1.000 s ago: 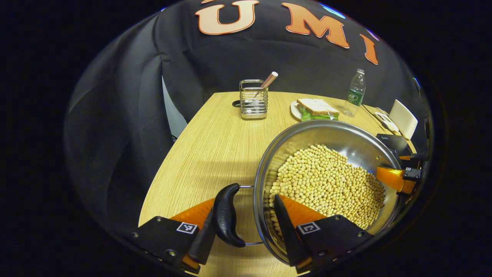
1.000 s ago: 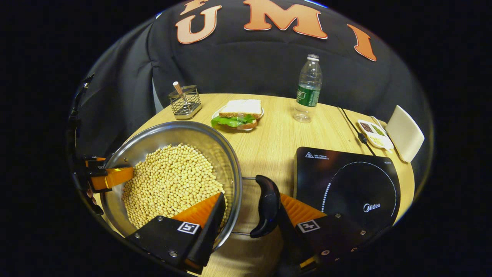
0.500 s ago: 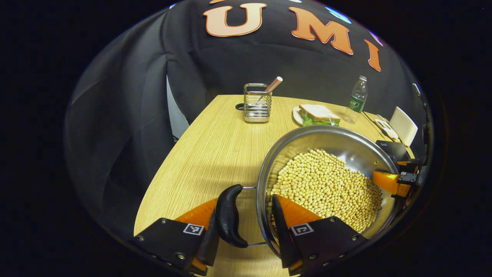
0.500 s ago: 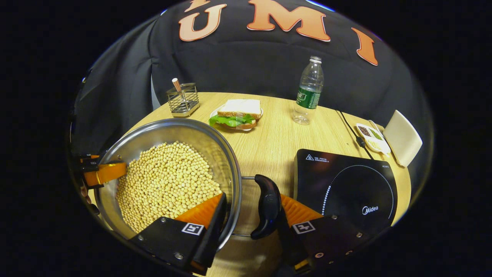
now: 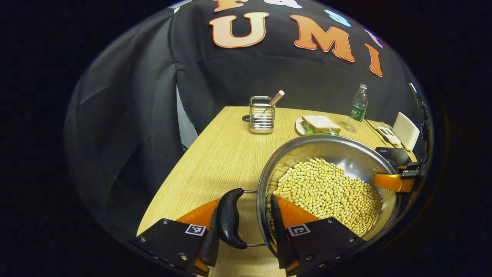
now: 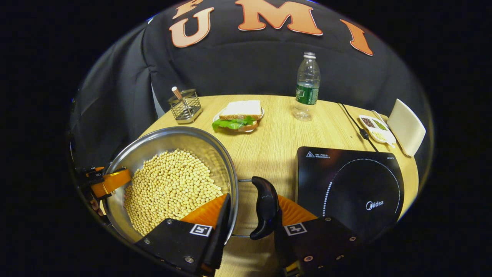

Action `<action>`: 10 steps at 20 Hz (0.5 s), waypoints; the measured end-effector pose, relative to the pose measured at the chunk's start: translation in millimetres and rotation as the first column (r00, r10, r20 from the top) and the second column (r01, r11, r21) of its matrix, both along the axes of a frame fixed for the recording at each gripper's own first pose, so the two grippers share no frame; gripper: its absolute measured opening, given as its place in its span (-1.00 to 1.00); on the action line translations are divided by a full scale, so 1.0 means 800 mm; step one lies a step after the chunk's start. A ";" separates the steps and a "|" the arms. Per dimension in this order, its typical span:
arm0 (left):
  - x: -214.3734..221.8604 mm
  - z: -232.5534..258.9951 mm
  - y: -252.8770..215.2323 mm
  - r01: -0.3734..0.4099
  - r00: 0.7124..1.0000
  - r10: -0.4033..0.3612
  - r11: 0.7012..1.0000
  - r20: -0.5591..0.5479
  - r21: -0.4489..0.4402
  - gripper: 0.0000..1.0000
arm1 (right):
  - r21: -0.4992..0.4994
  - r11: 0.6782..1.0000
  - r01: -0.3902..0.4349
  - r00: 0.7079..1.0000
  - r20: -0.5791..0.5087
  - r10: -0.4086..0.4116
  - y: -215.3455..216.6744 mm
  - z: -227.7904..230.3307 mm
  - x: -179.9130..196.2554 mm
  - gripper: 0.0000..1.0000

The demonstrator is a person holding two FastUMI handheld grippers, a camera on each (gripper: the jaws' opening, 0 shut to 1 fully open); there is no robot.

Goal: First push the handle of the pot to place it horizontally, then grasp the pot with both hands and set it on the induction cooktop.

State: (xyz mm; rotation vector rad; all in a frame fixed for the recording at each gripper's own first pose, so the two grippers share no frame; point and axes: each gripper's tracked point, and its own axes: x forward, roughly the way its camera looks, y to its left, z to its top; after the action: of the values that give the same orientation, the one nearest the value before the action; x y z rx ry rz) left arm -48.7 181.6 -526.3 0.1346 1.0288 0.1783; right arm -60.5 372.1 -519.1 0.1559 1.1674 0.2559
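Left gripper view: left gripper (image 5: 246,227) fingers straddle pot (image 5: 346,152) handle (image 5: 230,217) and rim

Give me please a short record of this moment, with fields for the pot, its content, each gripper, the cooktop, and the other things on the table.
pot: steel pot, between both grippers, beside the cooktop, not on it
content: pale round beans
left gripper: left gripper straddles the rim, one finger inside, one outside the black handle
right gripper: right gripper straddles the opposite rim and handle
cooktop: black induction cooktop, bare
other things: sandwich, bottle, wire holder
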 end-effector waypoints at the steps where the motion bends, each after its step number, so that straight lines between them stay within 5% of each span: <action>1: 0.000 0.013 -0.002 0.008 1.000 -0.008 1.000 0.014 0.004 0.23 | 0.004 1.000 0.008 1.000 0.017 -0.008 -0.004 0.009 0.005 0.07; 10: 0.032 0.066 -0.079 0.098 0.993 -0.098 0.995 0.068 0.003 0.24 | -0.006 0.998 0.065 0.991 0.120 -0.064 -0.087 0.072 0.028 0.06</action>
State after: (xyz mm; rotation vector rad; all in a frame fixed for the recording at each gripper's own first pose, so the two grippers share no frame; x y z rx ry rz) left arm -23.1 118.2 -473.6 0.1778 0.9523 0.0928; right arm -38.3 302.9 -461.7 0.1672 1.0423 0.1994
